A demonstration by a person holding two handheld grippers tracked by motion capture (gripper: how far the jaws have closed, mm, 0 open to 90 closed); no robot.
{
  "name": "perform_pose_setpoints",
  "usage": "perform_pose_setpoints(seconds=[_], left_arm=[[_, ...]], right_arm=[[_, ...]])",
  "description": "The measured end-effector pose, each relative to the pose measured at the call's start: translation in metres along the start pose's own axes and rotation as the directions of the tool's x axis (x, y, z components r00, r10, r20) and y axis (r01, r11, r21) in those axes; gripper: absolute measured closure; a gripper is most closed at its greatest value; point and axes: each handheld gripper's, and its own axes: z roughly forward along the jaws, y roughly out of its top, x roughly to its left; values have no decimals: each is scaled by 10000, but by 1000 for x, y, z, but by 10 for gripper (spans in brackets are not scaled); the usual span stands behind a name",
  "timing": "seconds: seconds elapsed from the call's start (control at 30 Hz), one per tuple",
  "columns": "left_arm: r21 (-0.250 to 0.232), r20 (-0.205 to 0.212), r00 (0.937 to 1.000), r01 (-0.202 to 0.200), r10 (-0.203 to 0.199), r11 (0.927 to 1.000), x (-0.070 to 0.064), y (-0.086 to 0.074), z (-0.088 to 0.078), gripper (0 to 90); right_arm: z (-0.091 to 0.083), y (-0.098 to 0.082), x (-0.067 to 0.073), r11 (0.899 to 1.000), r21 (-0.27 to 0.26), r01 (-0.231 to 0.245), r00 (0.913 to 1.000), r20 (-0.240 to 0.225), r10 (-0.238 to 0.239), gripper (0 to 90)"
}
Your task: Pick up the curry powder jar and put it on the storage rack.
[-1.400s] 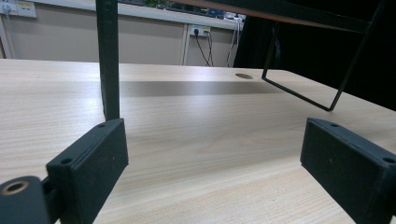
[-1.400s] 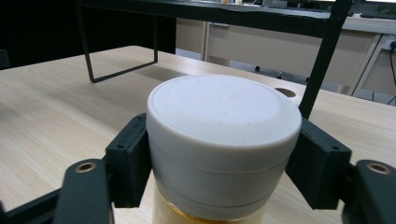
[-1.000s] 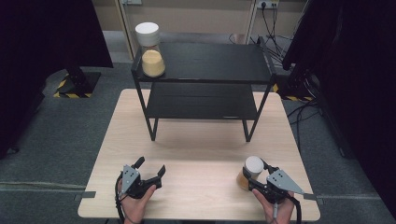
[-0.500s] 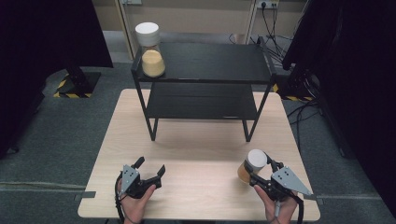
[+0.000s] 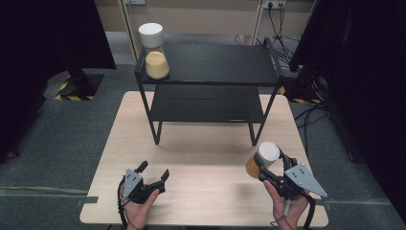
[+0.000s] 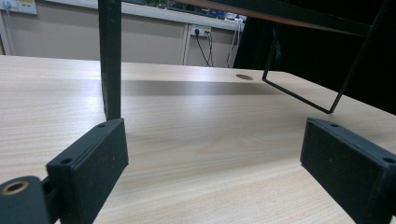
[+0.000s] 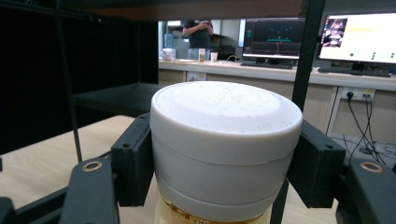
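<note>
- Jar (image 5: 262,159) with a white lid and yellow-orange contents sits clamped in the right tool (image 5: 268,165), near the right front corner of the surface (image 5: 201,158).
- In the right gripper view the black pads (image 7: 133,161) press on both sides of the white lid (image 7: 224,135), so the grip is on the lid and not on the glass below it.
- From the high view the jar appears raised off the wood and tilted a little toward the rack, though how high it hangs I cannot tell.
- By my reading the pick-up is done and the carry is under way; the placing is still ahead.
- Second jar (image 5: 154,51), alike in lid and filling, stands upright at the left rear corner of the top shelf of the black rack (image 5: 210,84), which suggests the held one is bound for the same rack.
- Most of the top shelf and the lower shelf (image 5: 206,103) look free, so which of them is meant I cannot say.
- Left tool (image 5: 152,175) rests near the left front edge of the surface with its jaws spread wide and nothing between them; it takes no part in the carry for now.
- Left to do, as I judge it: lift the jar over to a shelf, set it down upright and let go.
</note>
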Motion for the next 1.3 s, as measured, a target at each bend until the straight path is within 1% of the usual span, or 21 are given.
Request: perform_pose_setpoints(seconds=[0.2, 0.63, 1.0, 1.17, 1.3], left_arm=[[3, -1, 10000, 23, -23, 10000, 0, 0, 0, 66], [-2, -12, 10000, 50, -50, 10000, 0, 0, 0, 66], [17, -6, 10000, 67, -67, 10000, 0, 0, 0, 67], [7, -5, 10000, 98, -98, 10000, 1, 0, 0, 66], [19, -1, 10000, 90, -90, 10000, 1, 0, 1, 67]], right_arm=[[3, 10, 1, 9994, -350, -23, 9999, 170, 29, 336], [13, 33, 1, 9951, -991, -37, 9993, 357, 73, 337], [22, 49, 2, 9911, -1329, -26, 9992, 398, 80, 337], [27, 58, 2, 9892, -1464, 109, 9990, 446, -44, 337], [32, 66, 2, 9877, -1559, 126, 9988, 480, -51, 337]])
